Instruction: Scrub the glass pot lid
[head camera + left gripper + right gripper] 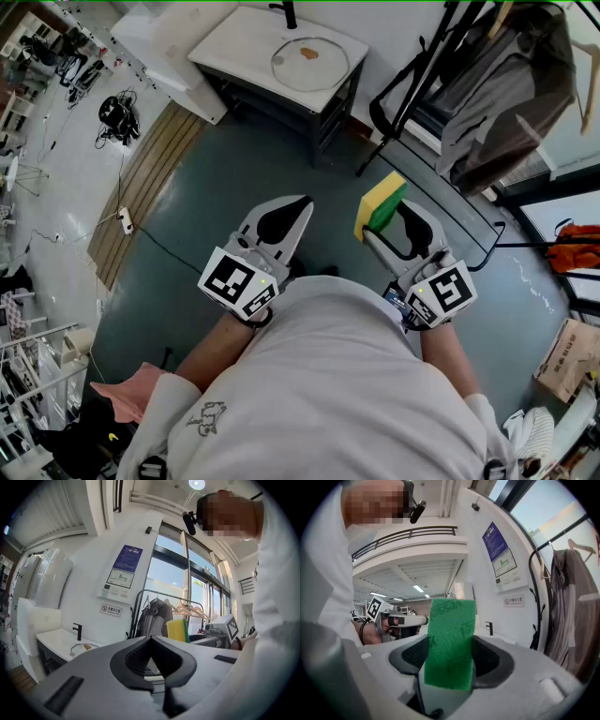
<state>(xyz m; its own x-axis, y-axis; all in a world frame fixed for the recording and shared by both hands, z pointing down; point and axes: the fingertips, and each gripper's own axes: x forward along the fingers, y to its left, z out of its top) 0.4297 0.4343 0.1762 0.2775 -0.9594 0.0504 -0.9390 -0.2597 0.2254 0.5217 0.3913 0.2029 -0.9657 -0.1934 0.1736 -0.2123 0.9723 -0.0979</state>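
Note:
The glass pot lid point(310, 63) lies flat on a white sink counter point(246, 37) far ahead, with a brown smear on it; in the left gripper view the glass pot lid point(83, 647) shows small at the lower left. My right gripper point(375, 225) is shut on a yellow and green sponge point(379, 203), whose green face fills the right gripper view as the sponge point(450, 641) stands upright between the jaws. My left gripper point(298, 211) is shut with nothing in it, held beside the right one, well short of the counter.
A black tap point(287, 13) stands at the counter's back. A clothes rack with hanging garments point(506, 84) is at the right. Wooden boards point(145, 187), a cable and a power strip point(125, 221) lie on the floor to the left. A cardboard box point(568, 361) sits at the far right.

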